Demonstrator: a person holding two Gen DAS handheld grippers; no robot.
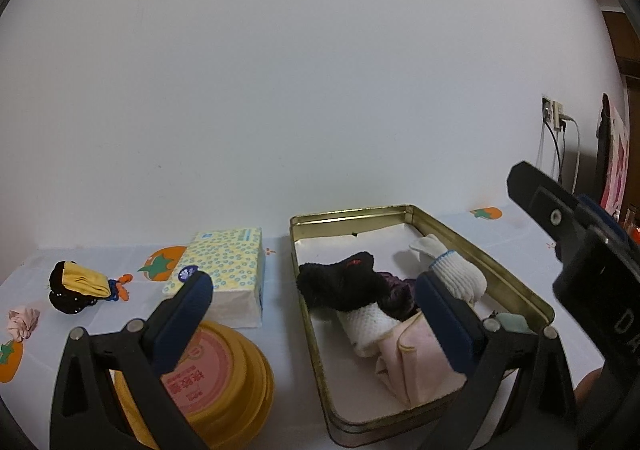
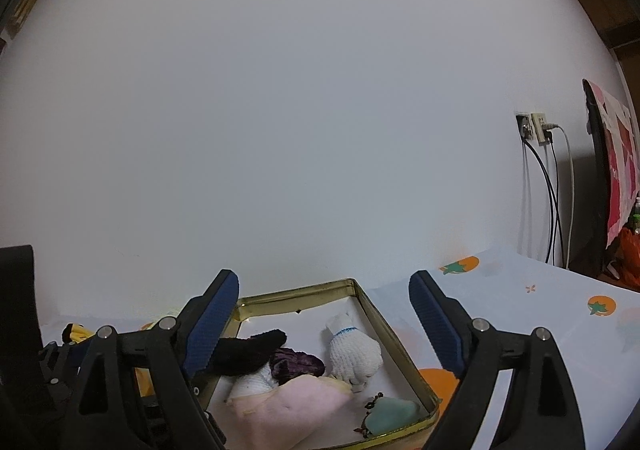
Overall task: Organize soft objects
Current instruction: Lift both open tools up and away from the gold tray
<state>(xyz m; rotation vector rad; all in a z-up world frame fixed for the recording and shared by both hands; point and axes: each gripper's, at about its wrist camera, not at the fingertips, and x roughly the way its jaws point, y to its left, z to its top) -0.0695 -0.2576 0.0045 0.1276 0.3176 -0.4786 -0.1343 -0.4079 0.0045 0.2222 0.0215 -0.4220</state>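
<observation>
Hovering above gold tin (image 1: 516, 274), left gripper (image 1: 316, 298) and right gripper (image 2: 324, 314) both spreading fingers wide, holding nothing. Tin carrying six soft items: one black fuzzy piece (image 1: 340, 286), one purple scrunchie (image 2: 296, 364), one white knit glove (image 1: 456, 274), one white knit roll (image 1: 364, 326), one pink cloth (image 1: 412, 362), one teal pouch (image 2: 390, 414). Outside tin, on persimmon-print tablecloth (image 1: 100, 310): one tissue pack (image 1: 224, 274), one yellow-black bundle (image 1: 78, 286), one pink scrunchie (image 1: 24, 322), one stack of yellow lids (image 1: 228, 378).

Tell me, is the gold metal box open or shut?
Open. The gold metal box has no lid on it, so the white knitted glove and black fuzzy sock inside show.
</observation>
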